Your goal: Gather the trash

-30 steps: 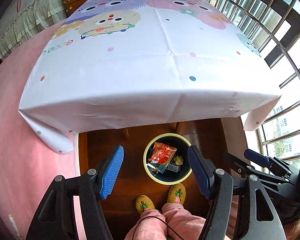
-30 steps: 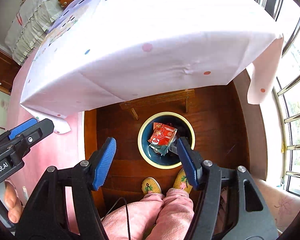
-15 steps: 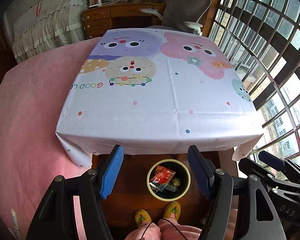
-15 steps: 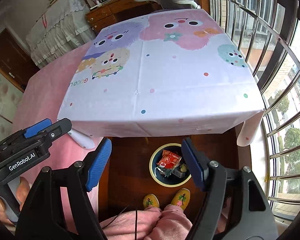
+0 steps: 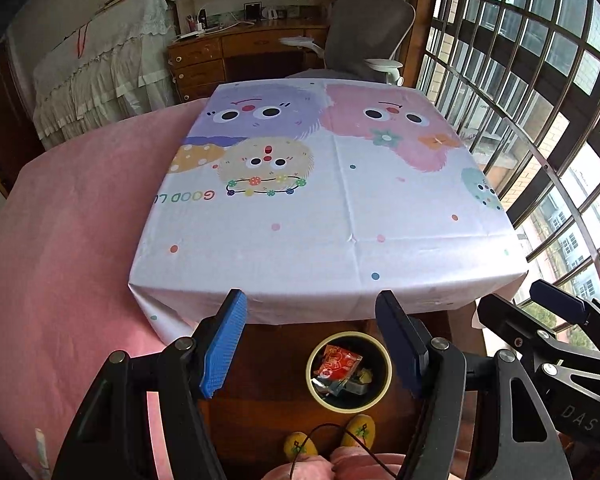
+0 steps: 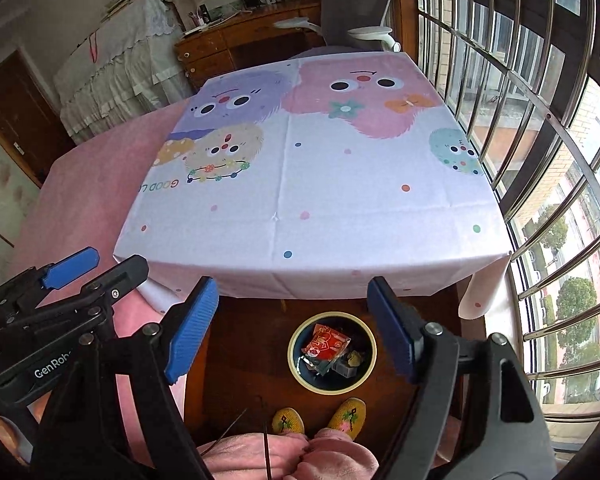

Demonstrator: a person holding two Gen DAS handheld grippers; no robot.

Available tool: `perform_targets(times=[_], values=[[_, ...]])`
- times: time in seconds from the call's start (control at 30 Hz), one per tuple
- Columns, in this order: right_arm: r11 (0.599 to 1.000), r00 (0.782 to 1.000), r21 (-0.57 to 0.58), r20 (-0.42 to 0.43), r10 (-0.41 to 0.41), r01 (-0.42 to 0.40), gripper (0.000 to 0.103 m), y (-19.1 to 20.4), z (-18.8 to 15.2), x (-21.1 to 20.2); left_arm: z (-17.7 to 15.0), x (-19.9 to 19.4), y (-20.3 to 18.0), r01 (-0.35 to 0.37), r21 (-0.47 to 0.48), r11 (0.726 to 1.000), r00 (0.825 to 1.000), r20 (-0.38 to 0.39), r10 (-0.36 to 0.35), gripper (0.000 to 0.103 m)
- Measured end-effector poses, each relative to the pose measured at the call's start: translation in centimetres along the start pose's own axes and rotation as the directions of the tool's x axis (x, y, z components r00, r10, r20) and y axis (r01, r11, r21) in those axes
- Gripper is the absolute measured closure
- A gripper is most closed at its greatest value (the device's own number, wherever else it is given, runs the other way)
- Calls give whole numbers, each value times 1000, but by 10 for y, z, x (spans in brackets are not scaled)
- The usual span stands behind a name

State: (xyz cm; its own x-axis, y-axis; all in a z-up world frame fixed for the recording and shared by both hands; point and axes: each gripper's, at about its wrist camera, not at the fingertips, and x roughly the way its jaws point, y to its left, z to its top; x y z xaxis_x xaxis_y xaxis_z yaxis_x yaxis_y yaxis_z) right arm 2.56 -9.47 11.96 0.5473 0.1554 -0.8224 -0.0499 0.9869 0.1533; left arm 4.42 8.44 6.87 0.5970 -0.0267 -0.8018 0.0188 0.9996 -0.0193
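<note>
Left wrist: hand-held gripper (image 5: 312, 344) agape, raised

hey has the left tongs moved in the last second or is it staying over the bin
Yes. The left tongs have risen and pulled back: the trash bin looks smaller and lower between its open fingers, and the whole tablecloth now shows.

Both grippers are held side by side, raised and tipped forward and down. The left gripper (image 5: 314, 344) has its blue-padded jaws spread wide with nothing between them. The right gripper (image 6: 292, 328), at its 3 o'clock, is likewise gaping and unloaded. At 6 o'clock, the person's pink-trousered legs and yellow slippers (image 6: 348, 414) show.
</note>
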Motion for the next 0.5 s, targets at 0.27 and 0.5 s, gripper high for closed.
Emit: perform_targets(times=[0.27,0.5], values=[[1000,1000,-8,3,-12,12,28,-1,1,5,0,5,0,-1,-5,1000,1000,-9,1,35],[1000,1000,1,-7,-13,13,28,-4,-1,9,-1,11,-8,-2,5,1000,1000,-15,2,35]])
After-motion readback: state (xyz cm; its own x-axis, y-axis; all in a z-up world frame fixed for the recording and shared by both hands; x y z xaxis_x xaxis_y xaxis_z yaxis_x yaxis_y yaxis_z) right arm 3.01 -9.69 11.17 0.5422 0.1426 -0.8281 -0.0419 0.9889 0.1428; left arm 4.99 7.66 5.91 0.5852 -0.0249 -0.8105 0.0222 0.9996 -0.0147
